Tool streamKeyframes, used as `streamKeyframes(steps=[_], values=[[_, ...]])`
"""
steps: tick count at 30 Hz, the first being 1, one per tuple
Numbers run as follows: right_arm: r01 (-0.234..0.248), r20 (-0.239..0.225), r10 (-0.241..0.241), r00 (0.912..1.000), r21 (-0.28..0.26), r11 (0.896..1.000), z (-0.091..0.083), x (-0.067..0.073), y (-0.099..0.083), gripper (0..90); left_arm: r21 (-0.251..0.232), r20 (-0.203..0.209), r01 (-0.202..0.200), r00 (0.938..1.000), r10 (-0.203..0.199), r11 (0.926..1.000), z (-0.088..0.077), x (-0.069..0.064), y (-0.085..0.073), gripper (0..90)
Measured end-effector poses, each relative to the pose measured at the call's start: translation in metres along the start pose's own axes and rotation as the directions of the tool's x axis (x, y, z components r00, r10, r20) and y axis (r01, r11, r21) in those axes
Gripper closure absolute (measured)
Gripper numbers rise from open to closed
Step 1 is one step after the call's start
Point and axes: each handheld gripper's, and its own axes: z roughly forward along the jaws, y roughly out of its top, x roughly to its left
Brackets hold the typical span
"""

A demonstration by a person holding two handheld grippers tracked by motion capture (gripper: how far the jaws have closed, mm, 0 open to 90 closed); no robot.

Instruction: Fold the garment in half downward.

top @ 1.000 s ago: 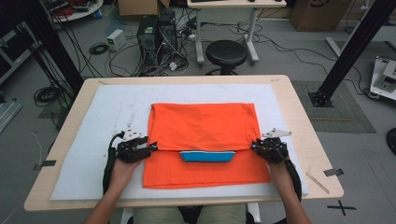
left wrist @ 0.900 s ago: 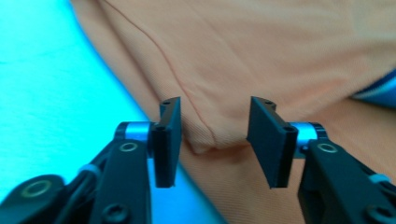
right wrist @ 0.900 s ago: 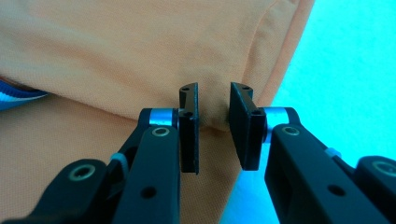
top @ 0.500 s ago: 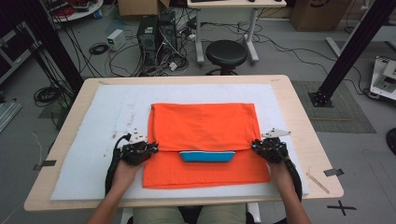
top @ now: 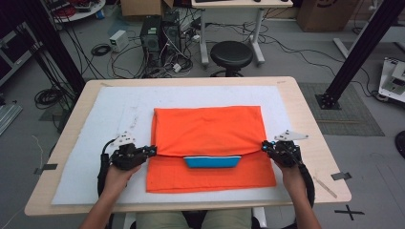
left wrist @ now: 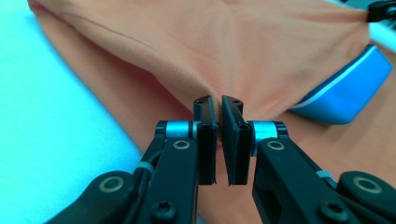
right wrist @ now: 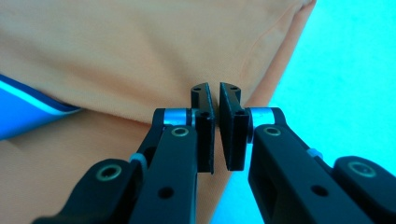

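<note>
Orange shirt (top: 208, 131) lies folded flat, blue collar (top: 212, 161) peeking at 6 o'clock; both grippers' jaws pinch its folded edge.

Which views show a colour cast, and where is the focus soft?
Both gripper views carry a cyan cast: the table cover reads turquoise, though white in the high view. In the left gripper view the shirt blurs toward the far edge, while the left claw stays crisp. The high view is evenly lit, without glare.
</note>
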Motion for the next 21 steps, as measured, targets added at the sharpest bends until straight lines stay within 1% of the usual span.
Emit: streamKeyframes(steps=[5,9,13,14,16,19,20,21], values=[[0.001,-0.005,-0.001,1.0,-0.03,1.0,-0.017,-0.001,0.0,85.9,-0.029,0.05,0.004,0.9988,-0.003,0.9996,-0.013,-0.005,0.001,84.4],[0.011,-0.011,-0.011,0.9999,-0.034,0.999,-0.028,0.002,-0.003,85.9,-0.025,0.083,0.003,0.9965,-0.001,0.9997,-0.02,-0.009,-0.001,84.3],[0.014,-0.016,-0.015,0.9998,-0.04,0.999,-0.04,0.005,-0.006,86.0,-0.031,0.119,0.013,0.9929,-0.009,0.9994,-0.028,-0.012,-0.003,84.4],[0.014,-0.016,-0.015,0.9998,-0.041,0.999,-0.043,0.006,-0.007,86.1,-0.032,0.122,0.01,0.9925,-0.006,0.9994,-0.03,-0.012,-0.004,84.4],[0.018,-0.019,-0.019,0.9996,-0.042,0.999,-0.048,0.007,-0.008,86.2,-0.025,0.135,0.007,0.9908,-0.004,0.9997,-0.032,-0.013,-0.006,84.4],[0.01,-0.03,-0.011,0.9995,-0.021,1.0,-0.05,0.009,-0.011,85.9,0.017,0.145,-0.01,0.9894,0.008,0.9998,-0.03,-0.013,-0.01,83.7],[0.002,-0.03,-0.003,0.9995,-0.01,1.0,-0.049,0.01,-0.013,85.7,0.026,0.142,-0.007,0.9899,0.003,0.9996,-0.028,-0.012,-0.011,82.3],[0.0,-0.026,0.0,0.9997,0.002,1.0,-0.047,0.01,-0.015,85.6,0.032,0.138,-0.006,0.9904,0.001,0.9995,-0.027,-0.011,-0.011,77.8]])
